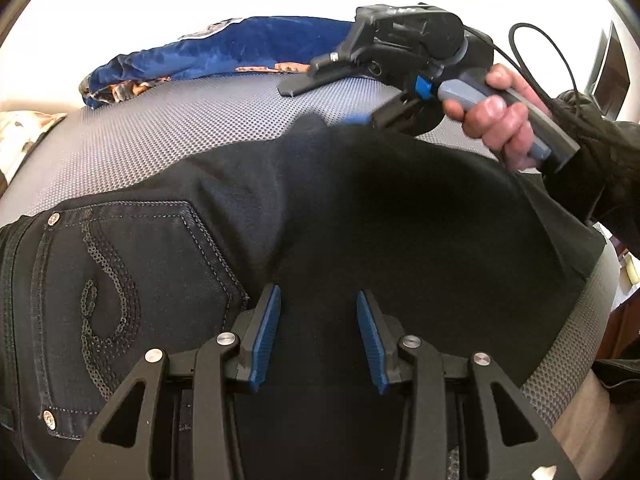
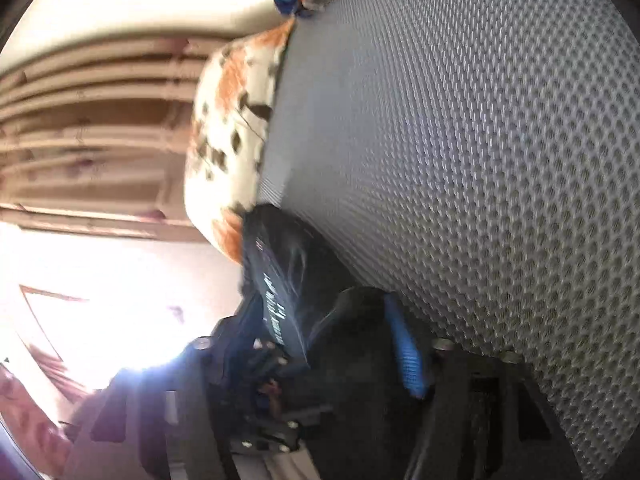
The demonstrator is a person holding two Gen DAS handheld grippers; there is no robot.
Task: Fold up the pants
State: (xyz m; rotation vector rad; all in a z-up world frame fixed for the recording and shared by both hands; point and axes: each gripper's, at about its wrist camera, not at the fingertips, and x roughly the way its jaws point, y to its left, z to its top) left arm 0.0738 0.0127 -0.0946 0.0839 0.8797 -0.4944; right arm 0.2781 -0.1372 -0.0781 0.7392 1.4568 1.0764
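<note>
Black pants [image 1: 360, 208] lie across a grey mesh mat [image 1: 168, 120], a stitched back pocket [image 1: 120, 280] with sequin trim facing up at the left. My left gripper [image 1: 318, 292] sits low over them, its blue pads [image 1: 266, 336] closed on a fold of the black cloth. A hand [image 1: 496, 124] holds my right gripper [image 1: 360, 120] at the far edge of the pants, where the cloth rises to a peak. In the blurred, sideways right wrist view, the right gripper [image 2: 320, 304] has black cloth with a label strip [image 2: 276, 300] between its fingers [image 2: 408, 356].
A blue garment [image 1: 224, 52] with orange print lies bunched at the mat's far edge. A white and orange patterned cloth [image 1: 20, 136] [image 2: 228, 128] sits at the mat's left side. A black cable [image 1: 560, 60] loops off the right gripper. Bare mat [image 2: 480, 160] spreads beyond the pants.
</note>
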